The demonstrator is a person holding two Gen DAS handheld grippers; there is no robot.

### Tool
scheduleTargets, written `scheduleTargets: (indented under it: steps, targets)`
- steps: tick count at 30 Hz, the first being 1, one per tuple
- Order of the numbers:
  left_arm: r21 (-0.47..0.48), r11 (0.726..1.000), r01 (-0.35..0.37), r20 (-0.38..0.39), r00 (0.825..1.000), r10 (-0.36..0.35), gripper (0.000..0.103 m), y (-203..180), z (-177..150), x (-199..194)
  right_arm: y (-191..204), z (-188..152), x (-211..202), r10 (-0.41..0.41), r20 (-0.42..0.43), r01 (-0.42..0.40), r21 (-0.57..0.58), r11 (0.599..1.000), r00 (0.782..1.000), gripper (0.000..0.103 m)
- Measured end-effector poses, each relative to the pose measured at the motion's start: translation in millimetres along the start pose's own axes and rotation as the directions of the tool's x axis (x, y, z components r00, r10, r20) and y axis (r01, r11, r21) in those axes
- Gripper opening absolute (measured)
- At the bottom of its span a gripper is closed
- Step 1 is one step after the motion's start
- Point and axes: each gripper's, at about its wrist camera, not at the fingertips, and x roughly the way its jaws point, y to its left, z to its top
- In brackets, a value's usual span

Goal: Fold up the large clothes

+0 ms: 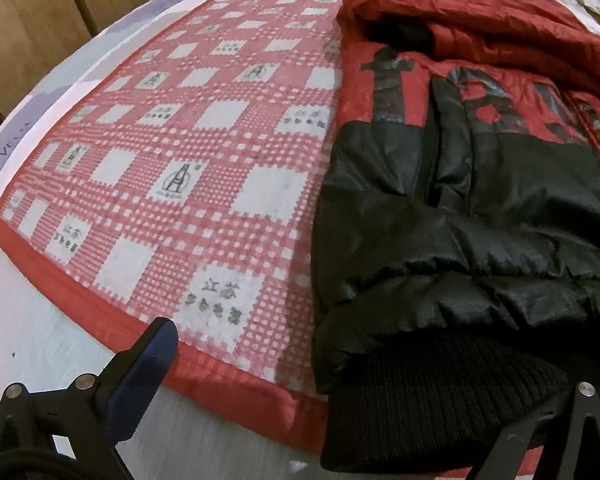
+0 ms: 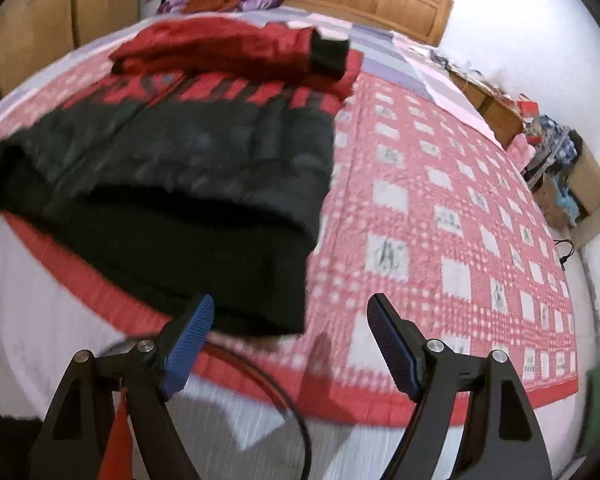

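Both claws hang with jaws apart, gripping nothing: left gripper [image 1: 352, 376] near the ribbed knit hem of a glossy, puffy red-and-black jacket [image 1: 480, 184], right gripper [image 2: 290, 320] above its corner. It lies on a red-checked quilted mat [image 1: 172, 152] with a smooth red border [image 1: 100, 316]; bare mat flanks it.
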Motion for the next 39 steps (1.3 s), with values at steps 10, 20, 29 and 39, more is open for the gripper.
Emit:
scheduleTargets:
  steps: [10, 20, 29, 39]
  targets:
    - [0.009, 1.0, 0.007, 0.001, 1.0, -0.007, 0.101, 0, -1, 1, -30, -13, 15, -0.154, -0.094, 0.162, 0.092, 0.982, 0.984, 0.082]
    - [0.008, 1.0, 0.011, 0.004, 1.0, -0.011, 0.101, 0, 0, 2, -14, 3, -2, -0.103, 0.008, 0.102, 0.063, 0.993, 0.995, 0.082]
    - [0.001, 1.0, 0.01, 0.004, 1.0, -0.01, 0.101, 0, -2, 0, -9, 0, 0, -0.112, -0.016, 0.112, 0.054, 0.992, 0.994, 0.082]
    - [-0.001, 1.0, 0.023, 0.023, 0.999, -0.022, 0.101, 1, -1, -2, -19, 10, 3, -0.171, 0.051, 0.167, 0.074, 0.983, 0.984, 0.082]
